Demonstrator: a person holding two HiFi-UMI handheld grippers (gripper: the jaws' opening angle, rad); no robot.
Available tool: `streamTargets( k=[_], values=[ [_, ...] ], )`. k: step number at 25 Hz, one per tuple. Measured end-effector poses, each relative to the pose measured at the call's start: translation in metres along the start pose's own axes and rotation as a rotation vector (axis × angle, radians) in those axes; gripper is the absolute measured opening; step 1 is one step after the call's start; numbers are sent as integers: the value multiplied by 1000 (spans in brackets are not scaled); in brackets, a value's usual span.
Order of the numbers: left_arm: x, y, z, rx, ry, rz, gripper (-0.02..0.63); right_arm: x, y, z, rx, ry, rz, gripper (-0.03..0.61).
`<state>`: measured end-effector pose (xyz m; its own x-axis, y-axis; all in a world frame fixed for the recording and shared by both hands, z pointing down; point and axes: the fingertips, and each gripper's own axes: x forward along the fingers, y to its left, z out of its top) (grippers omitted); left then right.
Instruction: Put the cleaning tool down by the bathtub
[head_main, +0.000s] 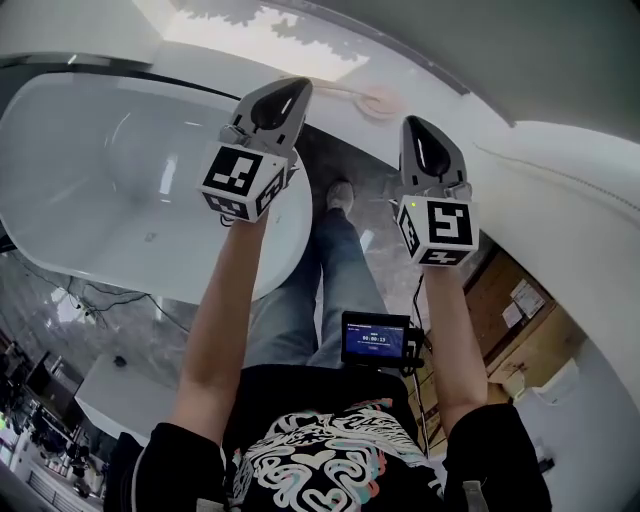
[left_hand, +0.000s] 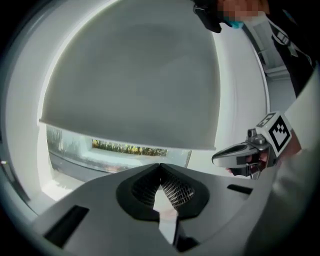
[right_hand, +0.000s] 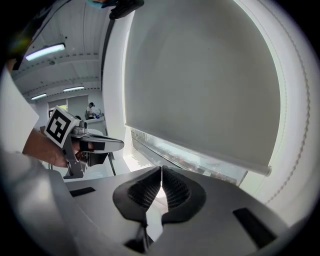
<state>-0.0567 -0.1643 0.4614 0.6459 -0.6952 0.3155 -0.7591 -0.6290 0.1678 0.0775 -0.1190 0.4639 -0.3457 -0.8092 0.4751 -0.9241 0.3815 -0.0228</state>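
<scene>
White acrylic fills the left of the head view: the oval bathtub (head_main: 70, 130) stands on a grey marbled floor (head_main: 372, 205). The cleaning tool (head_main: 378, 101) lies past the tub's end on the pale ledge under the window. It has a round pinkish head, and a thin pale handle runs left toward the tub rim. No claw touches it. The person holds both arms up in front of the body. The left gripper (head_main: 282, 100) is over the tub's edge, and the right gripper (head_main: 420, 135) is beside it over the floor. In the left gripper view the jaws (left_hand: 160, 166) are clenched tip to tip with nothing between them. They point at a grey roller blind (left_hand: 130, 85) and the strip of window (left_hand: 127, 148) below it. The right gripper's jaws (right_hand: 161, 170) are likewise closed and empty, facing the same blind (right_hand: 200, 75). A small lit screen (head_main: 375, 340) hangs at the person's waist above one shoe (head_main: 340, 195).
</scene>
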Motion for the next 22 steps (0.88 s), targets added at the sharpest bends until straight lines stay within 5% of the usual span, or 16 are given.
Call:
streamTargets(
  k=[5,16,22],
  values=[
    [-32,-15,57,227,-172,33,17,-22,13,26,-18,-15,7,28],
    [-93,-23,135,184,-299,50,17,-59,25,98,-64,-88,-4,28],
    [-120,-25,170,223,-306,50,17,-78,31,131,-68,-125,-13,28]
  ],
)
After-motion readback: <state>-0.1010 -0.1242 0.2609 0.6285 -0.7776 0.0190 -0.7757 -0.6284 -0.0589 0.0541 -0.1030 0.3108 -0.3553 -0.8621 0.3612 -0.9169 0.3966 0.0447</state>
